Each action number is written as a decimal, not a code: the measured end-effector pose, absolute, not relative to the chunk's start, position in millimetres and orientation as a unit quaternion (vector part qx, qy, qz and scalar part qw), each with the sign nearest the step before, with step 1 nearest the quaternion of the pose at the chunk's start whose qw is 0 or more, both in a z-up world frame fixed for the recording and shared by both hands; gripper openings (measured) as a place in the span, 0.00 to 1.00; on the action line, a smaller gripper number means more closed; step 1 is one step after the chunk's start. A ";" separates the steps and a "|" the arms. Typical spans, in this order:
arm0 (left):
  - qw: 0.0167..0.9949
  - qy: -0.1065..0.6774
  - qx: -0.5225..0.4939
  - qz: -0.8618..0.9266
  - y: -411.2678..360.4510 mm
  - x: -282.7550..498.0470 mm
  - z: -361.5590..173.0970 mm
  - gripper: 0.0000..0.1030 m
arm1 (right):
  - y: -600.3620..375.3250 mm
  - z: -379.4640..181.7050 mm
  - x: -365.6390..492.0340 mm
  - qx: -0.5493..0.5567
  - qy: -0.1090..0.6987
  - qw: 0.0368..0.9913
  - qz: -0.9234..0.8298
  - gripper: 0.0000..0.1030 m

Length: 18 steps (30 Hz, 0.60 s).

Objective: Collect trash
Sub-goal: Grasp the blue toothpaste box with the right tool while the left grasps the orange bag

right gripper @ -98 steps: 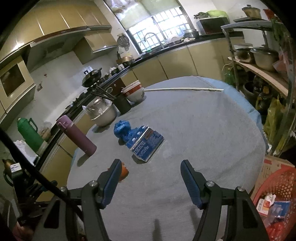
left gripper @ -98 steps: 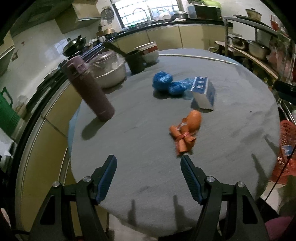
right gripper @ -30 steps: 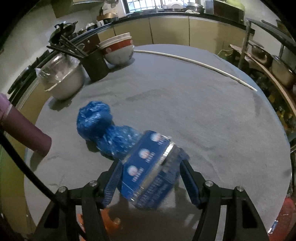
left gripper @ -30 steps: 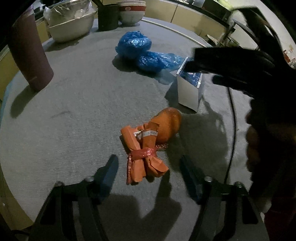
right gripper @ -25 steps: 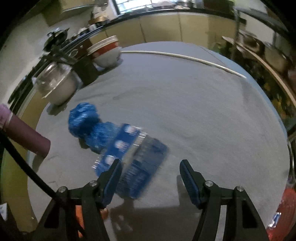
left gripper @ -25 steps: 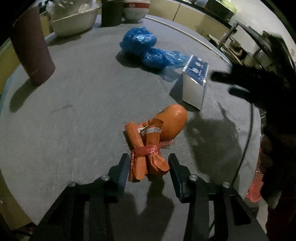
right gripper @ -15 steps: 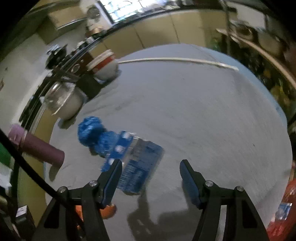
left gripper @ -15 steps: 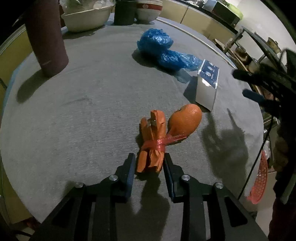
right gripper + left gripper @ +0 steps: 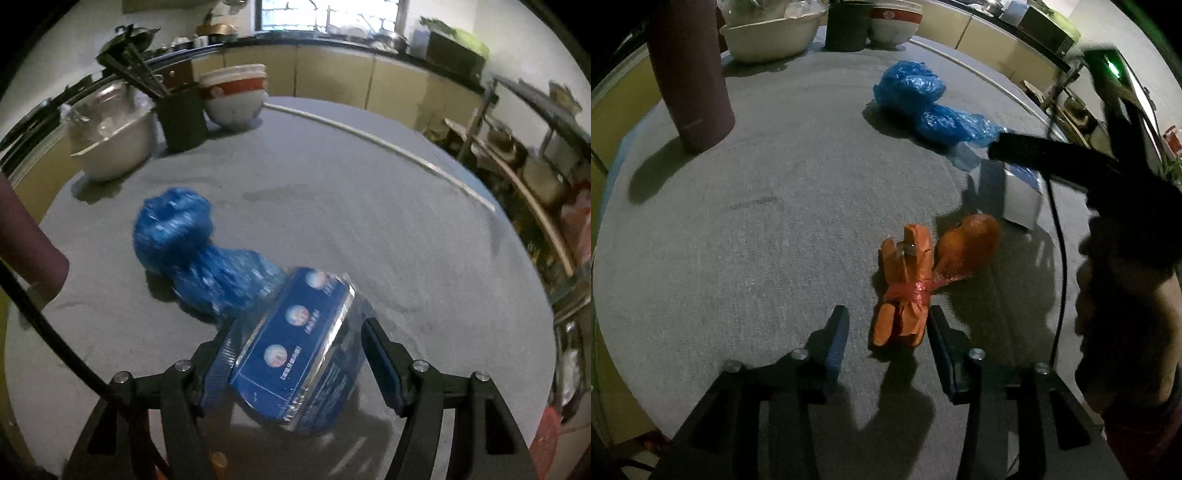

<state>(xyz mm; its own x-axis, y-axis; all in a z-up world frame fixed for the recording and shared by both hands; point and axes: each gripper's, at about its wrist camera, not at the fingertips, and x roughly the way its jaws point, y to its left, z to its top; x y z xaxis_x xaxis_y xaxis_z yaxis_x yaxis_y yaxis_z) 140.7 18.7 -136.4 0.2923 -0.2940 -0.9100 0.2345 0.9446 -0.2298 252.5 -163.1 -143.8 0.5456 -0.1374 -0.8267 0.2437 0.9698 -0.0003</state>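
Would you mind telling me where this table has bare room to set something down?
Free: the wide grey stretch between the maroon flask, the orange wrapper bundle and the near edge; also beyond the blue carton, toward the white rod. Crowded: the far rim by the steel bowl, and around the blue bag.

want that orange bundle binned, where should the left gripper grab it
Grip the orange bundle at its red-tied waist, coming from the near end. The folds pinch narrowest there, while the bulb beside it is wide and round. The left gripper already straddles the near end, its jaws opening, with a gap on the left side.
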 end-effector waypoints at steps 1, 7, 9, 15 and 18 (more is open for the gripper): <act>0.803 0.572 -0.025 -0.165 18.8 141.6 -136.5 0.43 | -172.8 -143.1 246.1 0.074 0.461 0.878 -0.107 0.69; 0.808 0.562 -0.022 -0.174 13.6 145.9 -136.2 0.43 | -242.4 -142.7 210.6 0.184 0.454 0.865 -0.105 0.68; 0.810 0.560 -0.022 -0.174 12.5 148.2 -135.8 0.43 | -264.7 -145.9 198.6 0.229 0.451 0.858 -0.093 0.68; 0.809 0.560 -0.021 -0.178 13.4 149.3 -138.0 0.43 | -296.3 -157.4 182.5 0.324 0.435 0.839 -0.042 0.69; 0.808 0.561 -0.018 -0.178 12.0 148.7 -137.5 0.43 | -291.2 -158.5 189.8 0.317 0.428 0.846 -0.031 0.69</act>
<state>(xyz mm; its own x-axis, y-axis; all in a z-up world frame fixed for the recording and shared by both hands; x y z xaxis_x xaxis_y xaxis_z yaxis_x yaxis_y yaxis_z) 148.7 12.0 -137.5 0.3069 -0.3076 -0.9007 0.2666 0.9362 -0.2289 189.8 -291.2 -158.5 0.6323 0.2175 -0.7436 0.3240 0.7976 0.5088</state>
